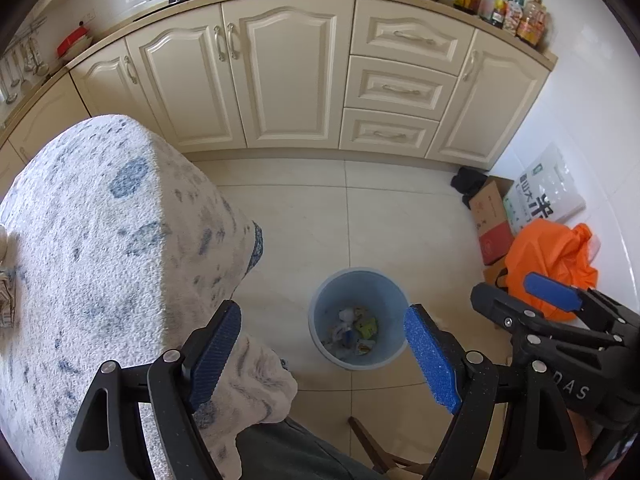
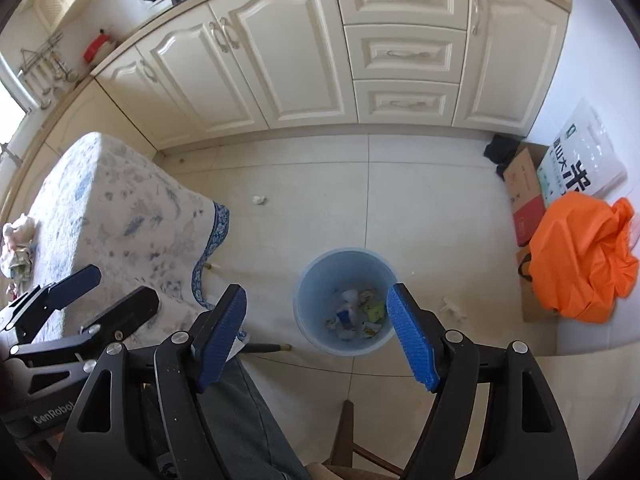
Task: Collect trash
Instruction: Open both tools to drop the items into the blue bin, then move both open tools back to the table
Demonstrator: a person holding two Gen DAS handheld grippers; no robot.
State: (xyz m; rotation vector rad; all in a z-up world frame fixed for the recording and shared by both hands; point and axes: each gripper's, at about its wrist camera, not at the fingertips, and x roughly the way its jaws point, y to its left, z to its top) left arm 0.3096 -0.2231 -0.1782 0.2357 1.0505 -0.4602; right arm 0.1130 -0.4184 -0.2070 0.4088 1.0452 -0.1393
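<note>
A light blue bin [image 1: 360,288] [image 2: 344,268] stands on the tiled floor with several wrappers and crumpled papers [image 1: 356,330] [image 2: 356,314] in its bottom. My left gripper [image 1: 322,310] hangs open above it, nothing between its blue pads. My right gripper [image 2: 315,292] is also open and empty over the bin; it shows at the right edge of the left wrist view [image 1: 528,300]. The left gripper [image 2: 100,294] appears at the left of the right wrist view. A crumpled paper [image 2: 259,200] lies on the floor past the table corner, and a small white scrap [image 2: 454,308] lies right of the bin.
A table with a blue-patterned cloth [image 1: 100,240] [image 2: 120,216] stands left of the bin, with crumpled things [image 2: 18,236] at its far left. An orange bag [image 2: 580,256], a cardboard box [image 2: 524,188] and a rice sack [image 2: 580,160] line the right wall. Cream cabinets [image 2: 300,60] run behind. A person's trouser leg [image 2: 240,420] is below.
</note>
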